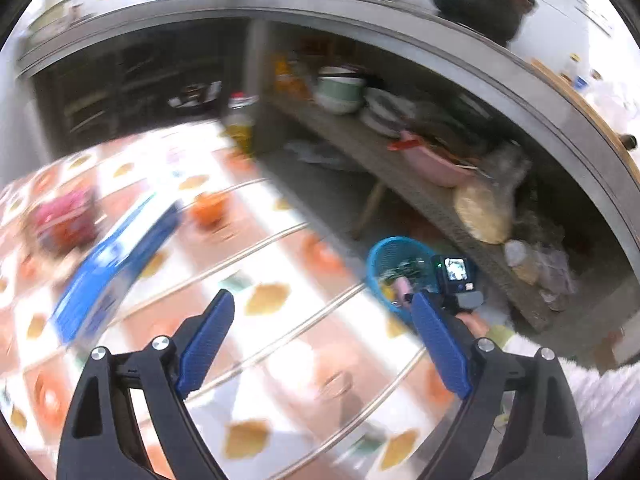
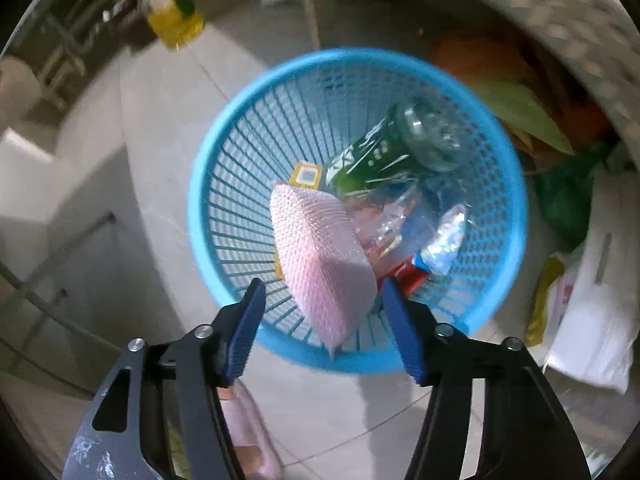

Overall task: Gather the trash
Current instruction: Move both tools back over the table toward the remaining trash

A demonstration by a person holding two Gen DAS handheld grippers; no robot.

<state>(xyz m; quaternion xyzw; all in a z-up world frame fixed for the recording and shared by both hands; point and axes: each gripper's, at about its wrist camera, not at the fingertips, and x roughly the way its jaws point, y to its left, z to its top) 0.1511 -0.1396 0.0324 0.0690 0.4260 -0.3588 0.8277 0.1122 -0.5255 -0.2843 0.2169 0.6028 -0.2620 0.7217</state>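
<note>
My right gripper (image 2: 324,284) points straight down over a blue mesh basket (image 2: 208,184) on the floor. A pink foam net (image 2: 320,256) hangs between its jaws; a gap shows beside the left pad (image 2: 246,328), so nothing clamps it. Inside the basket lie a green bottle (image 2: 380,152), clear plastic wrap (image 2: 400,216) and a red wrapper (image 2: 412,276). My left gripper (image 1: 322,298) is open and empty above the patterned table (image 1: 280,240). From there the basket (image 1: 384,252) shows below the table edge.
A blue box (image 1: 112,264), an orange item (image 1: 208,206) and a blurred red packet (image 1: 64,220) lie on the table. An oil bottle (image 2: 172,12) stands on the floor. White bags (image 2: 592,300) sit right of the basket. A low shelf (image 1: 400,168) holds bowls.
</note>
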